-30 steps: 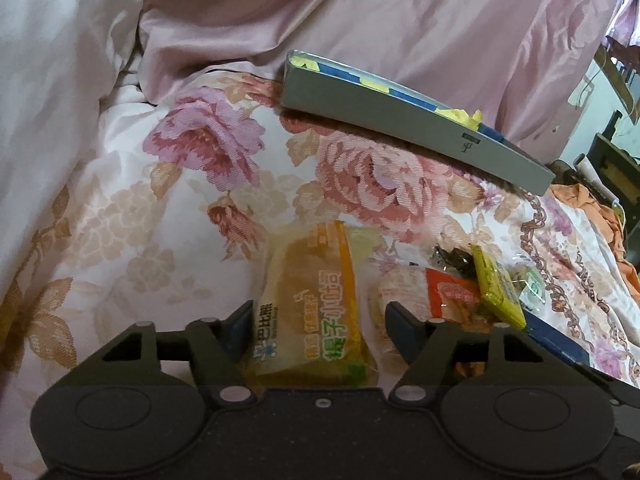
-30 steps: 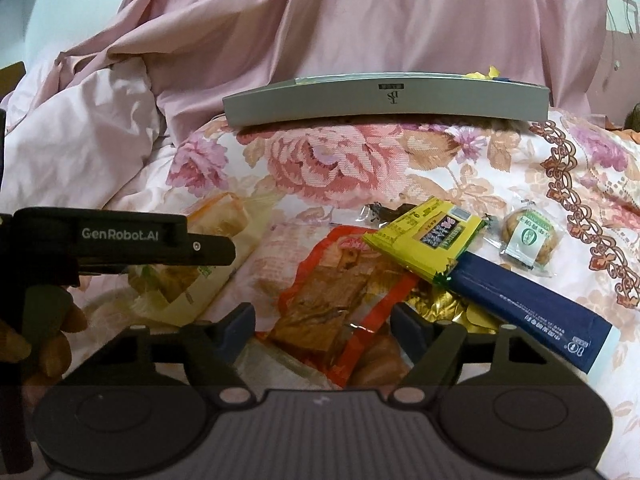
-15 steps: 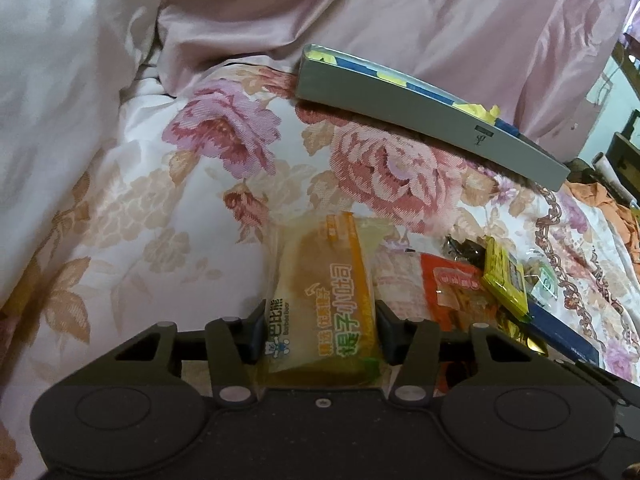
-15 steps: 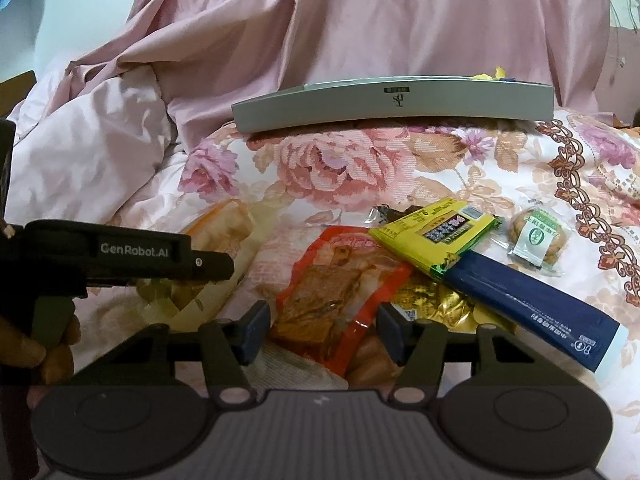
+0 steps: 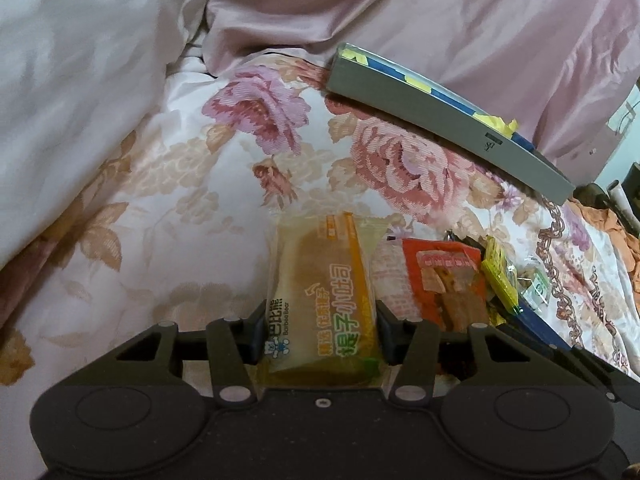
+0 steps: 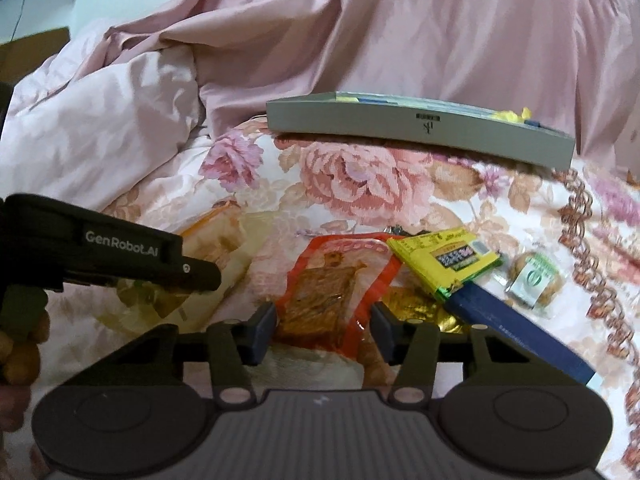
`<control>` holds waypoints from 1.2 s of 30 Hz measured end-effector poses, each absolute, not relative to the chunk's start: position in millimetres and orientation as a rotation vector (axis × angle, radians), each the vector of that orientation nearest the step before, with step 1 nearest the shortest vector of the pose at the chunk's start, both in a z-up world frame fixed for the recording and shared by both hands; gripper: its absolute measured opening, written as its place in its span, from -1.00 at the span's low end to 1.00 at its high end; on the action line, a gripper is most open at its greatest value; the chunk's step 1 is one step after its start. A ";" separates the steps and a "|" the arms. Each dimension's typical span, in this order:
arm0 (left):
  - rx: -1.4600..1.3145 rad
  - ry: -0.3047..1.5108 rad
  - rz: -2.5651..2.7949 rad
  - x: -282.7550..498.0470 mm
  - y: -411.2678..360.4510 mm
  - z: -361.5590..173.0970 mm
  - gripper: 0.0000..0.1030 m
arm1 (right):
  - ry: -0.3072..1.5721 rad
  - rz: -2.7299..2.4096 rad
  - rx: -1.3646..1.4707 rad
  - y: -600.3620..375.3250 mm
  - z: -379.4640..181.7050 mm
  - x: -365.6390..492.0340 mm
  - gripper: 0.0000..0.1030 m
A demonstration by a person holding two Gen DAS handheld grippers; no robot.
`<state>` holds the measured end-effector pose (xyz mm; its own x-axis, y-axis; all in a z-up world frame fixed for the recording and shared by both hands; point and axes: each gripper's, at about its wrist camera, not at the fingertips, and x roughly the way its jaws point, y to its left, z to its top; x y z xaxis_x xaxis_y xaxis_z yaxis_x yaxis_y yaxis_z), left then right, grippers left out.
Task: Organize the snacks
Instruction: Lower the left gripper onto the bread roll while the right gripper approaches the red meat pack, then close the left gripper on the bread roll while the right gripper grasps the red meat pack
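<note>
Your left gripper (image 5: 322, 326) has just been closing on the yellow bread packet (image 5: 324, 296), and its pads now press against both long sides of the wrapper, so you have it pinched (the packet's far end lies on the flowered quilt (image 5: 160, 208)). Your right gripper (image 6: 323, 326) has also just been closing, with the orange packet (image 6: 336, 288) between its jaws; both pads sit right at the wrapper's edges and appear to be touching it, narrowed to about the packet's width. That orange packet lies just right of the bread packet, on the quilt. Beside it, further right, a yellow-green packet (image 6: 448, 262) rests on top of a long dark blue packet (image 6: 516, 338), with a gold wrapper (image 6: 416, 308) peeking out beneath them. A small round biscuit in clear wrap (image 6: 534, 280) sits apart to the right. Behind everything, a grey tray (image 6: 416, 132) rests at the far edge of the quilt against the pink bedding (image 6: 400, 32).
</note>
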<state>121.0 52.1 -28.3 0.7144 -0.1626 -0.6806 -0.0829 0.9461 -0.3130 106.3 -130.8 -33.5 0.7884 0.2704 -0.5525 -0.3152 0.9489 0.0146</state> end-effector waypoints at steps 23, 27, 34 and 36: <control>-0.399 0.722 0.025 78.1 54.9 -18.7 0.00 | 0.464 0.339 -0.303 -112.0 -28.1 80.7 -0.08; -0.424 0.712 0.036 70.1 57.6 -15.5 0.00 | 0.422 0.328 -0.321 -111.7 -24.8 76.5 -0.08; -0.435 0.674 0.023 70.0 55.7 -2.9 0.00 | 0.364 0.317 -0.319 -116.7 -16.2 74.4 -0.08; -0.435 0.664 0.009 75.5 52.9 2.5 0.00 | 0.346 0.311 -0.313 -119.7 -12.6 75.9 -0.08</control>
<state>75.5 52.9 2.5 0.7906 -0.1284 -0.5987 -0.1454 0.9104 -0.3873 75.9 -119.7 -12.6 0.8946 0.2419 -0.3758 -0.3475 0.9053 -0.2445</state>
